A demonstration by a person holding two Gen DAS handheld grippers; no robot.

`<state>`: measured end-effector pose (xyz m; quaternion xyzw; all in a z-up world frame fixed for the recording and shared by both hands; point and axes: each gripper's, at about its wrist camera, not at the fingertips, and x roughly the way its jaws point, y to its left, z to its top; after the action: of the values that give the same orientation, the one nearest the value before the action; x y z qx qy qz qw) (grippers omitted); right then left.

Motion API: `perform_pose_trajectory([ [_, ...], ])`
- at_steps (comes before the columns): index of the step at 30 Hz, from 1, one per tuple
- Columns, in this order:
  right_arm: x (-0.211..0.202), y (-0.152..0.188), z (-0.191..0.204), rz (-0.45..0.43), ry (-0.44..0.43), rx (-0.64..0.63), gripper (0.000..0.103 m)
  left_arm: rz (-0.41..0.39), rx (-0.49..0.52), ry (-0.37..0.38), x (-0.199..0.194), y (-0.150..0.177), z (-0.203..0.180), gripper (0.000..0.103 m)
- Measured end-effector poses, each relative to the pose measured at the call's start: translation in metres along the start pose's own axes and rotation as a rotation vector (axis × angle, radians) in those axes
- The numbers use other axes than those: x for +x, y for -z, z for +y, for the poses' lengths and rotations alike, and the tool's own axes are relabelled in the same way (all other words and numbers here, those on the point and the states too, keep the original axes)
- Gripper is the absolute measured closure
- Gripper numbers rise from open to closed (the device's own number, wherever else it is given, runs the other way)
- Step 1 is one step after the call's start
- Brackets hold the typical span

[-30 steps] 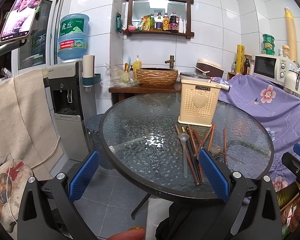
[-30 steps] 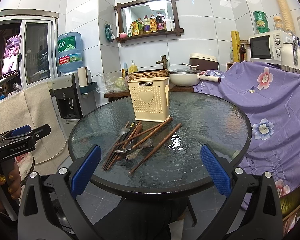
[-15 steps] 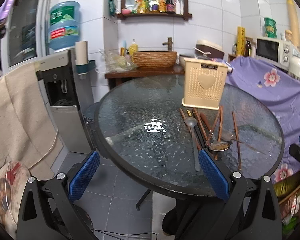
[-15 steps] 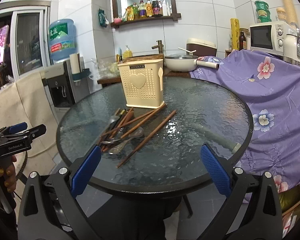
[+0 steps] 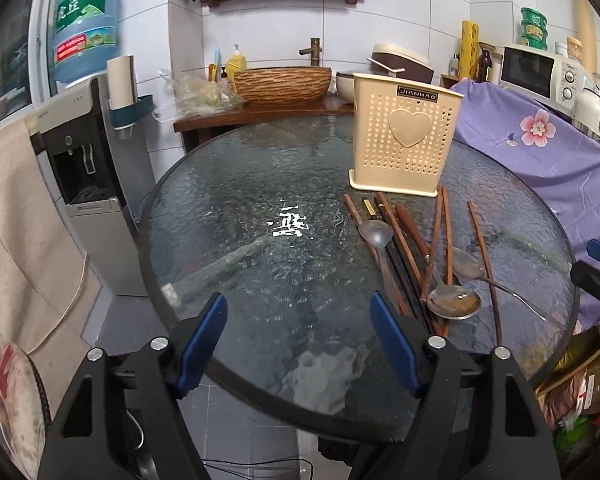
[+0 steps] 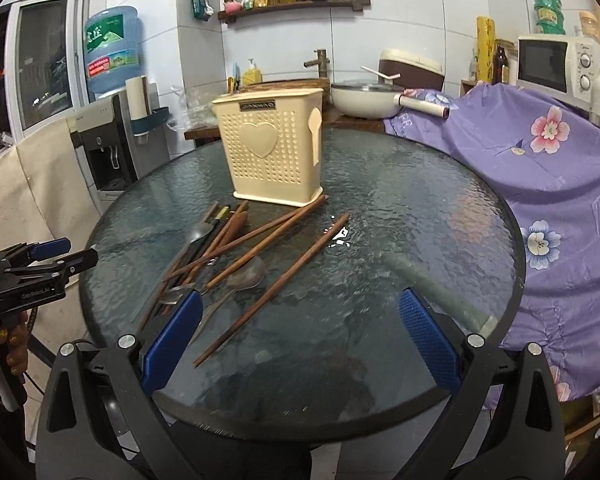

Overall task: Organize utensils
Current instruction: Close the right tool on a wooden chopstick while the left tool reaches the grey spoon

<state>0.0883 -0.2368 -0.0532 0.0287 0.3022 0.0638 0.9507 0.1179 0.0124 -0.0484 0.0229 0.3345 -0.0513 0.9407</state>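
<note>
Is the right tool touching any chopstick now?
Apart. In the right wrist view the right tool is open above the glass table; the nearest chopstick lies between its fingers, untouched.

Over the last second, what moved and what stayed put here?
Both tongs, left and right, advanced toward the glass table, still open and empty. The chopsticks, spoons and cream utensil holder lie unmoved.
</note>
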Motion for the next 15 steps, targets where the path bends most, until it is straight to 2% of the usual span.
perform_pose_trajectory([
  [4,0.02,-0.011,-0.01,0.042,0.003,0.002,0.018,0.024,-0.001,0.011,0.013,-0.006,0.003,0.041],
  [8,0.034,-0.017,-0.017,0.075,-0.008,0.015,0.023,0.036,-0.013,0.039,0.02,-0.009,0.004,0.045],
  [12,0.05,-0.017,-0.026,0.136,-0.089,0.077,0.03,0.041,0.003,0.061,0.023,-0.013,-0.002,0.047],
  [15,0.059,-0.019,-0.021,0.16,-0.11,0.066,0.033,0.044,0.007,0.075,0.027,-0.016,-0.005,0.05],
])
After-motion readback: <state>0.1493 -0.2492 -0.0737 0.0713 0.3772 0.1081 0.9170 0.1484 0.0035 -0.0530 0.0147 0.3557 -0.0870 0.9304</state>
